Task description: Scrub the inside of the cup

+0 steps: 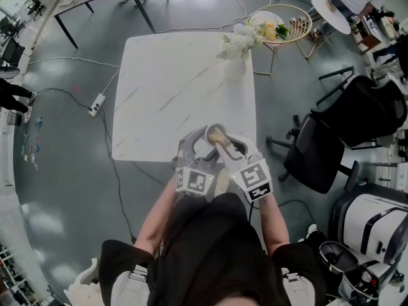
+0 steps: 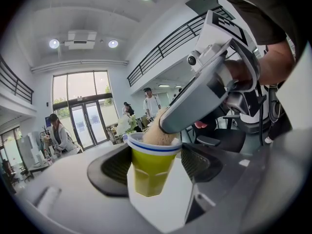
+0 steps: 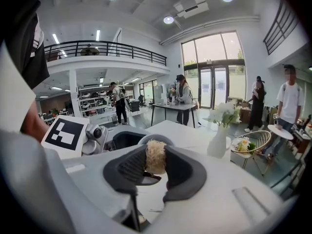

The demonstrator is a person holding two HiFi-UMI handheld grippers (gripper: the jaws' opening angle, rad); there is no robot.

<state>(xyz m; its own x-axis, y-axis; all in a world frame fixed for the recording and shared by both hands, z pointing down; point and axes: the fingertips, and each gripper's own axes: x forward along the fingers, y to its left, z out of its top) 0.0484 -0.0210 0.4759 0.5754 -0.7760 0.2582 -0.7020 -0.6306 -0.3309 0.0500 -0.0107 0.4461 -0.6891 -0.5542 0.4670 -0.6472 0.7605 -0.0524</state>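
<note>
A yellow-green cup (image 2: 150, 172) with a white rim and a blue stripe stands upright between the pads of my left gripper (image 2: 152, 168), which is shut on it. My right gripper (image 3: 155, 165) is shut on a beige fibrous scrubber (image 3: 156, 156), reaches in from the upper right and pushes it into the cup's mouth (image 2: 157, 134). In the head view both grippers meet over the table's near edge, the left gripper (image 1: 196, 144) beside the right gripper (image 1: 224, 148), with the cup (image 1: 215, 132) between them. The cup's inside is hidden by the scrubber.
The white marble table (image 1: 172, 88) carries a pale vase of white flowers (image 1: 234, 56) at its far right corner. A wire side table (image 1: 284, 24) stands beyond it, a black office chair (image 1: 319, 155) to the right, and a power strip (image 1: 96, 104) and cables lie on the floor at left.
</note>
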